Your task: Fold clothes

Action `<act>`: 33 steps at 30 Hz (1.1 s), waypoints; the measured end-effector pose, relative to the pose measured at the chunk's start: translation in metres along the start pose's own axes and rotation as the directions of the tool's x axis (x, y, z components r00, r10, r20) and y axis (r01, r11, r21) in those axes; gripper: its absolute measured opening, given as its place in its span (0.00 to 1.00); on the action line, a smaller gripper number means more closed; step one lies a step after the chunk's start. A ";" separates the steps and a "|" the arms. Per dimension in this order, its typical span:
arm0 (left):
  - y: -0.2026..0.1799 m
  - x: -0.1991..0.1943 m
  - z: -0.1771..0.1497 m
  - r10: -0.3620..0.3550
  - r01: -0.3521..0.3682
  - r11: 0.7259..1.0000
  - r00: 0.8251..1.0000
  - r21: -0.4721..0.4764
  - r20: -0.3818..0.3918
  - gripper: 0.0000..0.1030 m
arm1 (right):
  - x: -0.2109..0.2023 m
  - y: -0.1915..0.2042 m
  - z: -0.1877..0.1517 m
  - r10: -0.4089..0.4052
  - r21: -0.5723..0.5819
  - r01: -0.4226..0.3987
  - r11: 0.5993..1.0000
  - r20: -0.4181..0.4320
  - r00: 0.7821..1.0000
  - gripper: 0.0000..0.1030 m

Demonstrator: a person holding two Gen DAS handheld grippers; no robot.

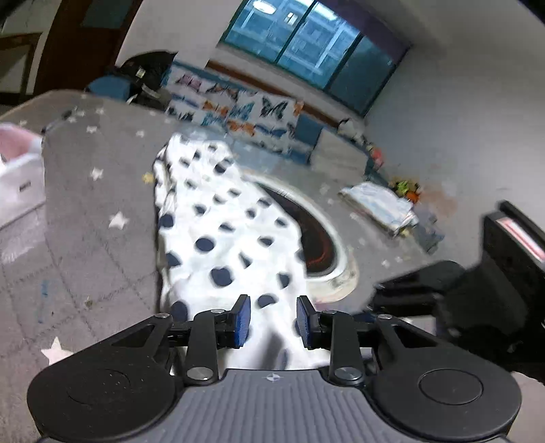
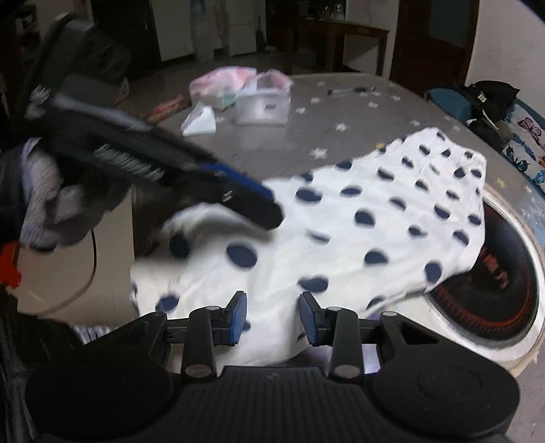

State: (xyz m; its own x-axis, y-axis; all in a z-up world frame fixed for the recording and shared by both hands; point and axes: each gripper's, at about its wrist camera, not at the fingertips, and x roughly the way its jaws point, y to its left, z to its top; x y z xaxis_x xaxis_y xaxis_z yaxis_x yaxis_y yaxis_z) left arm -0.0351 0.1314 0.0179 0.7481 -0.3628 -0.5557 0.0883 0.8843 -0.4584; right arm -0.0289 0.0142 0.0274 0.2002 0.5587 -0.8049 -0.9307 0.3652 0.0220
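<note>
- Soft white garment [image 1: 218, 235] with dark navy dots, rumpled, lies on a grey star-printed mat [image 1: 98, 204].
- Left gripper [image 1: 272, 320]: blue ribbed pads parted, cloth between them, grip unclear.
- Right gripper [image 2: 272, 317]: likewise parted over the cloth.
- Beyond, a round dark-centred disc [image 2: 504, 289].

A grey star-printed mat [image 1: 102, 204] is spread across the floor. At the top of the left view a dark window [image 1: 306, 41] is set in a white wall [image 1: 460, 119]. In the right view a wooden table [image 2: 344, 30] is seen top centre, a brown door [image 2: 436, 37] upper right.
</note>
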 end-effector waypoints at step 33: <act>0.035 0.045 0.026 0.068 -0.070 0.997 0.993 -0.013 -0.095 0.30 | 0.028 -0.181 -0.017 -0.116 0.572 0.013 0.820 0.144 0.983 0.31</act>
State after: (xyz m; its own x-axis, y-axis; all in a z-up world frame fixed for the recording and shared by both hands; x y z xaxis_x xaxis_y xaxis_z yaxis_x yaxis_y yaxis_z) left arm 0.0188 0.1539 -0.0045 0.6863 -0.3277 -0.6493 0.0271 0.9036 -0.4275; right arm 0.1401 -0.0488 -0.0093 0.3488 0.6139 -0.7081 -0.5856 0.7327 0.3467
